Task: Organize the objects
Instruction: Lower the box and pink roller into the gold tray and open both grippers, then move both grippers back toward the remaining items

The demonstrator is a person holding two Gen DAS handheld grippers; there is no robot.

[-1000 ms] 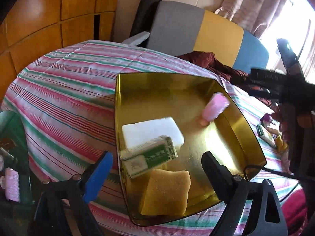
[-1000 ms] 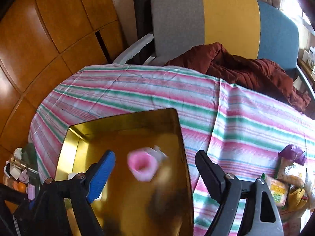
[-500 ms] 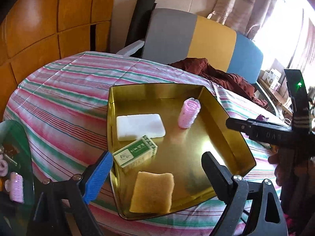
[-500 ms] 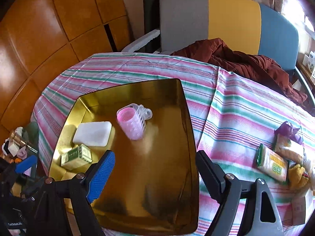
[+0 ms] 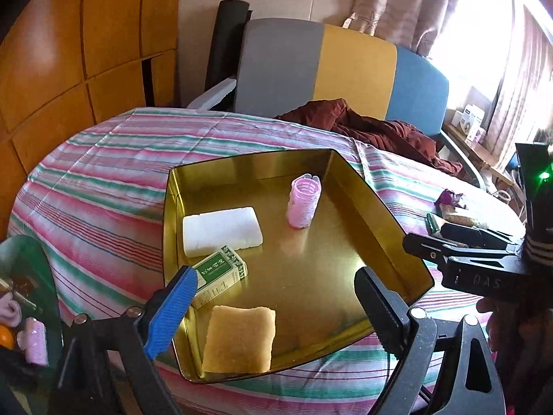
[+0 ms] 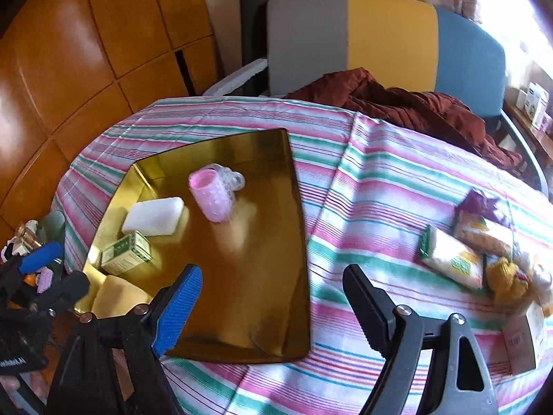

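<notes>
Though empty — right tongs (image 6: 273,297) short of curler (image 6: 211,194)

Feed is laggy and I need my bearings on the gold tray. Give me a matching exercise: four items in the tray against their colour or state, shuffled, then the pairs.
Items
1. hair roller
2. soap bar
3. small box
4. sponge

States
A. yellow, at the near edge of the gold tray
B. green and white, printed
C. pink, standing on end
D. plain white, lying flat

Pairs: 1-C, 2-D, 3-B, 4-A
</notes>
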